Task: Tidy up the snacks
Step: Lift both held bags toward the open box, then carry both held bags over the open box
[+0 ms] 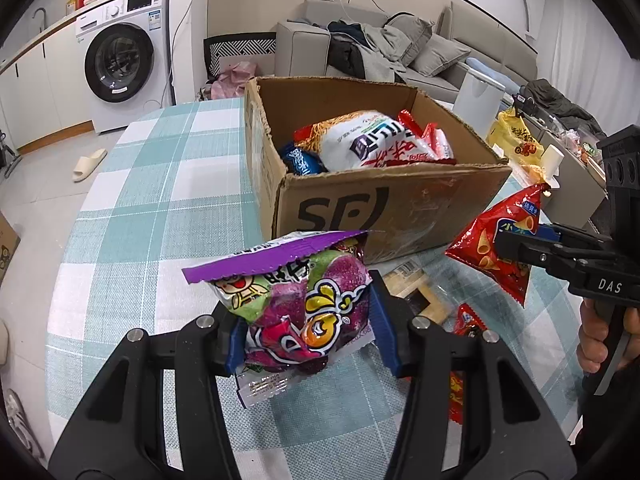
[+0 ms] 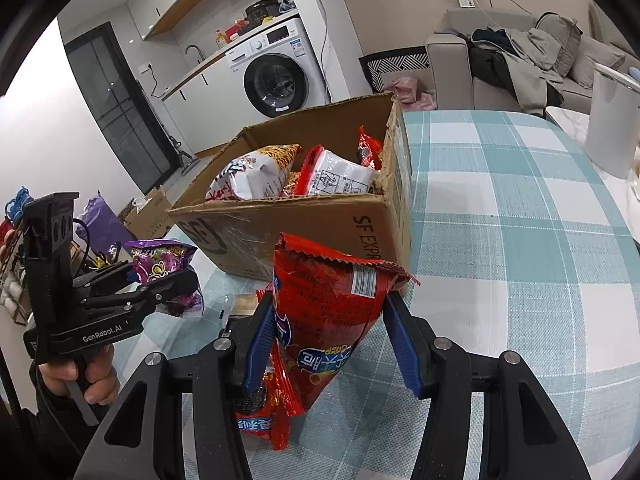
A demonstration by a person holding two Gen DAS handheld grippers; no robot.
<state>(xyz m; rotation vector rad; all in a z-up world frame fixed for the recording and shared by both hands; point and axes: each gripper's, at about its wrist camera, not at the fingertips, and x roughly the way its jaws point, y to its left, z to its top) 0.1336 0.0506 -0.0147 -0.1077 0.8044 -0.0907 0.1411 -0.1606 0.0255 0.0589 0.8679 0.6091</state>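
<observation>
behind the checked counter (image 1: pixel 168 216) a washing machine (image 1: pixel 120 62) and a grey sofa (image 1: pixel 400 48) filled the room. the left tongs (image 1: pixel 306 332) were clamped on a purple snack bag (image 1: pixel 304 300), its purple seal edge pointing towards the cardboard box (image 1: pixel 400 208), which stood just ahead near the counter's far edge. the right tongs (image 2: pixel 330 340) were clamped on a red snack bag (image 2: pixel 332 300), its long axis upright, also facing the box (image 2: pixel 300 224). both hands looked about equally near. inside the box lay a white noodle packet (image 1: pixel 372 140), a blue packet (image 1: pixel 302 160) and red packets (image 1: pixel 428 132); more red packets (image 2: pixel 268 408) lay on the counter below the right tongs.
</observation>
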